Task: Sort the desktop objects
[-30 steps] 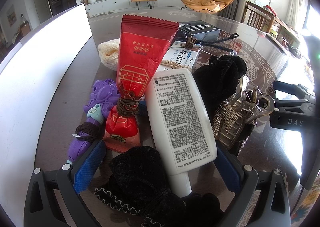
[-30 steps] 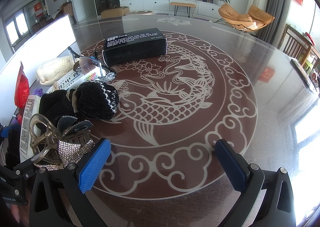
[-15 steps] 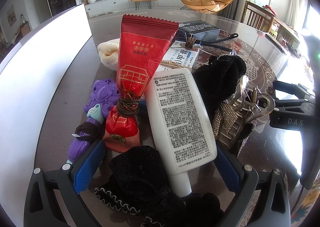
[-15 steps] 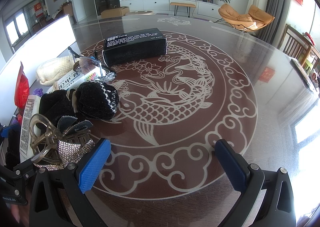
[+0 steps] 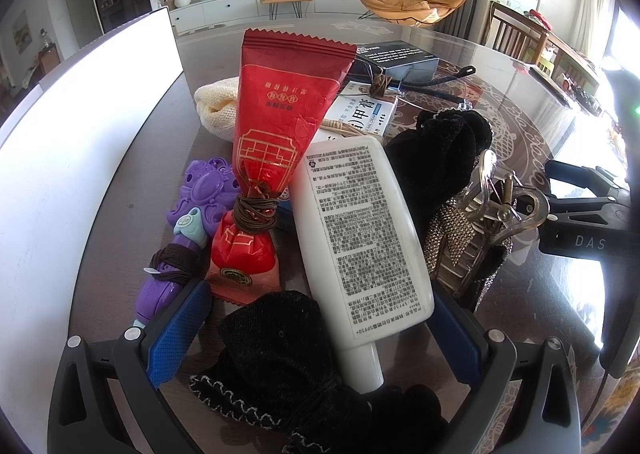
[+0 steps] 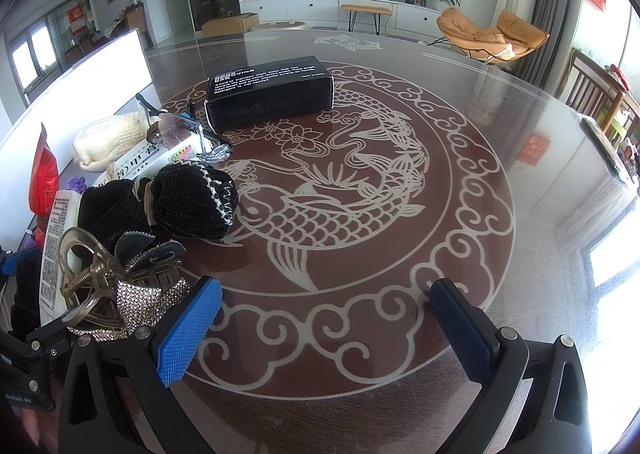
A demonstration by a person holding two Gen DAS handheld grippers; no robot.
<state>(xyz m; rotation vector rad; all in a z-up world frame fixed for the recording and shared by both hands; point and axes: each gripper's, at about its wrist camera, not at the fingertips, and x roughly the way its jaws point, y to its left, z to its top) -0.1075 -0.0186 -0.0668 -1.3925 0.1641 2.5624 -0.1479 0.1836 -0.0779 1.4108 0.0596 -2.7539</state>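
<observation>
Blue ribbed pads line both claws, and both stand spread wide with nothing gripped. From where the left gripper (image 5: 316,338) hangs, its fingers bracket the near end of a heap: a black velvet pouch (image 5: 280,350) lies between them, and the cap end of a white tube (image 5: 360,238) printed with dense text pokes down into the same gap, neither one pinched. Just beyond, a red foil sachet (image 5: 276,133) tied at the waist with brown cord lies beside the tube, a purple plastic toy (image 5: 188,221) to its left, a second black pouch (image 5: 440,157) and a rhinestone hair claw (image 5: 472,238) to its right. Farther back sit a cream knitted bag (image 5: 218,105), a small white carton (image 5: 364,115), a pair of spectacles (image 5: 416,83) and a black box (image 5: 400,57). The right gripper (image 6: 324,330) hovers over bare glass-topped table (image 6: 400,181) with its etched fish design, the heap off to its left and the hair claw just beside its left pad.
</observation>
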